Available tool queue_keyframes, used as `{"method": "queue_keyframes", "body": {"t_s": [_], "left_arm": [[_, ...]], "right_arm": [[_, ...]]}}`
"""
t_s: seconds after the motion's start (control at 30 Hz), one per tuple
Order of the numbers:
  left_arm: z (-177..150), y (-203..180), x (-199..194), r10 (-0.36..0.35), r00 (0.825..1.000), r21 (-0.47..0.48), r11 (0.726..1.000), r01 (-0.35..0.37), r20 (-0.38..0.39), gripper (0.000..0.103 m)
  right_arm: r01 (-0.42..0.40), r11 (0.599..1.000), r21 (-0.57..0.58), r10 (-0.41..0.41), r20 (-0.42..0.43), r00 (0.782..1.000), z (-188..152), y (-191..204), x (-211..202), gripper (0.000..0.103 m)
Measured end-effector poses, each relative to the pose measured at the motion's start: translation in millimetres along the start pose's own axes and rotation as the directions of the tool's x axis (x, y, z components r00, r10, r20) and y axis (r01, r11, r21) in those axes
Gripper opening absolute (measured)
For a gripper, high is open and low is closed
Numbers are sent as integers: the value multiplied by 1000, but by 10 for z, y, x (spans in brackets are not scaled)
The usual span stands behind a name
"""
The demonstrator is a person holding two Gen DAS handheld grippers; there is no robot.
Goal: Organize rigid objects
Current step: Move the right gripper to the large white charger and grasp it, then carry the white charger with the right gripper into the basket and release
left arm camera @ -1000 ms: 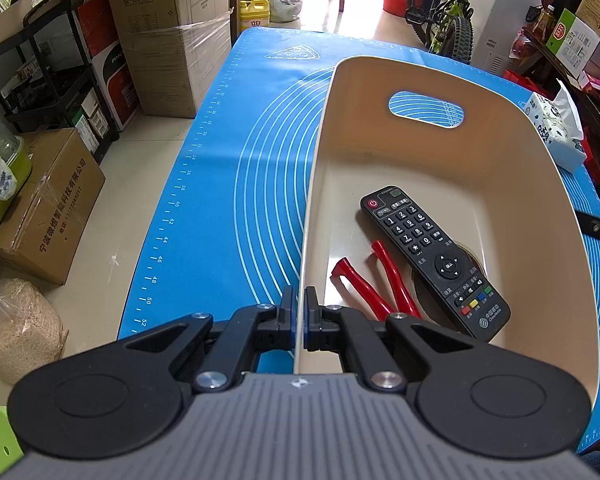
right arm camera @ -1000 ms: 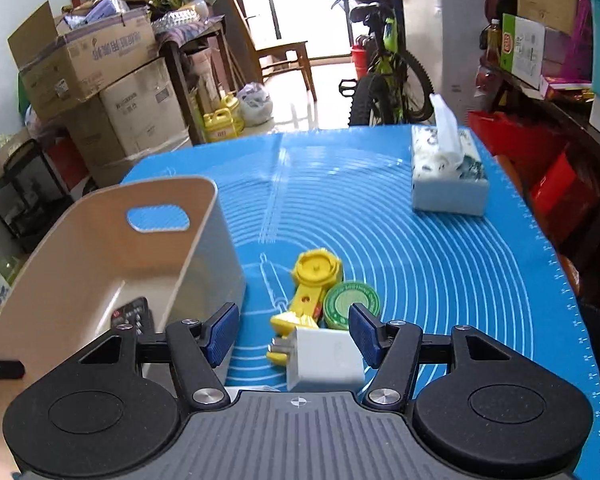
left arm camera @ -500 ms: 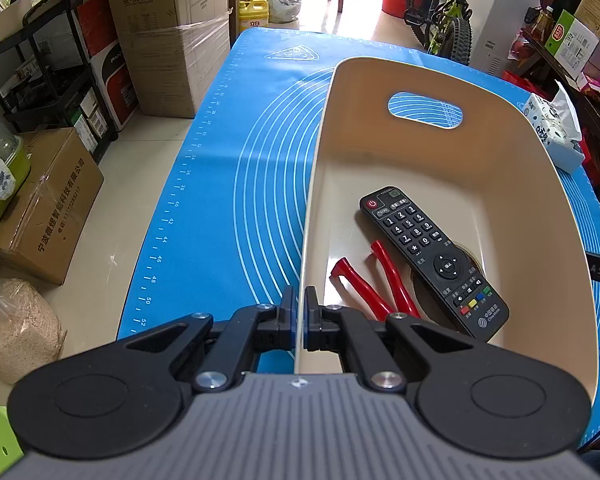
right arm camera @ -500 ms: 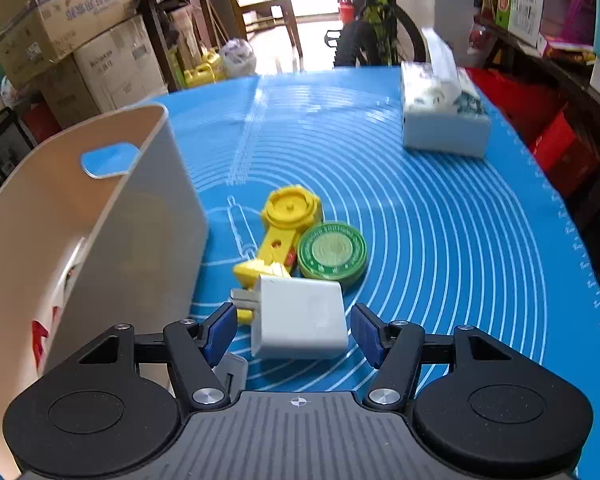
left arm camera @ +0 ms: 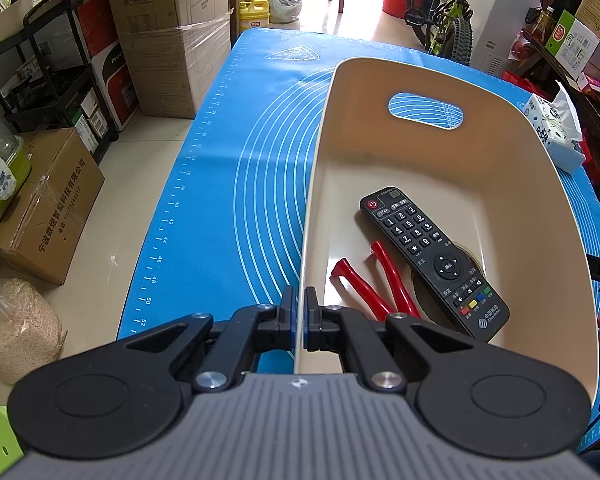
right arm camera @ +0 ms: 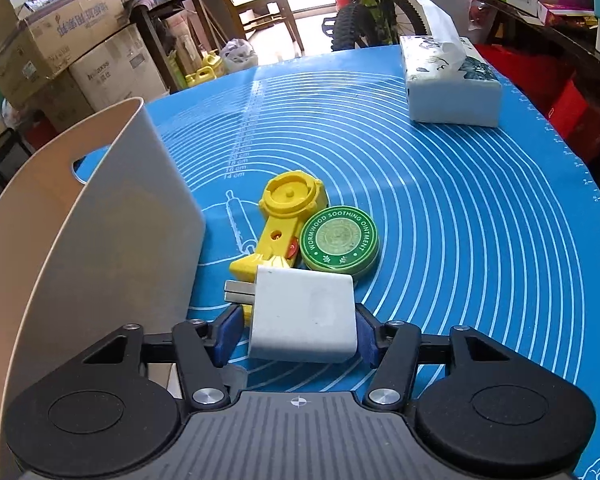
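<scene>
Left wrist view: my left gripper (left arm camera: 300, 312) is clamped shut on the near side wall of the beige bin (left arm camera: 512, 184), one pad on each side of the thin rim. The bin sits on the blue mat (left arm camera: 236, 184). Inside it: a black remote (left arm camera: 432, 260) lying diagonally on the floor of the bin, and a red-handled tool (left arm camera: 376, 280) beside it, its lower end hidden behind my gripper body and partly under the remote. A handle cutout shows in the bin's far wall. A tissue box (left arm camera: 556, 136) is at the right edge of the mat, beyond the bin. Cardboard boxes and a shelf stand on the floor to the left, a bicycle at the back.

Right wrist view: my right gripper (right arm camera: 296, 332) is down on the mat over the white charger (right arm camera: 304, 320). The jaws have just been closing, with the charger between them. The right pad looks to be against the charger's side; on the left I can't tell if the pad touches, a thin gap may remain, so I can't confirm a firm grip. The charger's prongs point left, toward the bin wall. Just beyond the charger lie a yellow plastic tool (right arm camera: 284, 220) and a green ointment tin (right arm camera: 340, 240), touching each other. The bin is just left of them, and the tissue box is well apart at far right.
</scene>
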State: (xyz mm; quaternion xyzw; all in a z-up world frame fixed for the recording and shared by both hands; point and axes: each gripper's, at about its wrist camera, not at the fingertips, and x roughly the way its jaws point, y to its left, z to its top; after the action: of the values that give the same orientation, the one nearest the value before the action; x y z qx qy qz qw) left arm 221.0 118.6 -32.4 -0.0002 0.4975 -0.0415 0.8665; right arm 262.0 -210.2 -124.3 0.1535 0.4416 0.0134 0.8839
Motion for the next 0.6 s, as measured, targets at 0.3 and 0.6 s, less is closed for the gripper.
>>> {"method": "queue_keyframes", "body": {"t_s": [0.3,0.6], "left_arm": [[-13,-5,2,2,1000,3,1000,-2,0,5],[-8,-10,6,2,1000,1,1000,-2,0,5]], "right_arm": [[40,999,-8,-40,70,997,37,33,-209,57],[79,996,38,-85,189,978,112,68,-541,58]]}}
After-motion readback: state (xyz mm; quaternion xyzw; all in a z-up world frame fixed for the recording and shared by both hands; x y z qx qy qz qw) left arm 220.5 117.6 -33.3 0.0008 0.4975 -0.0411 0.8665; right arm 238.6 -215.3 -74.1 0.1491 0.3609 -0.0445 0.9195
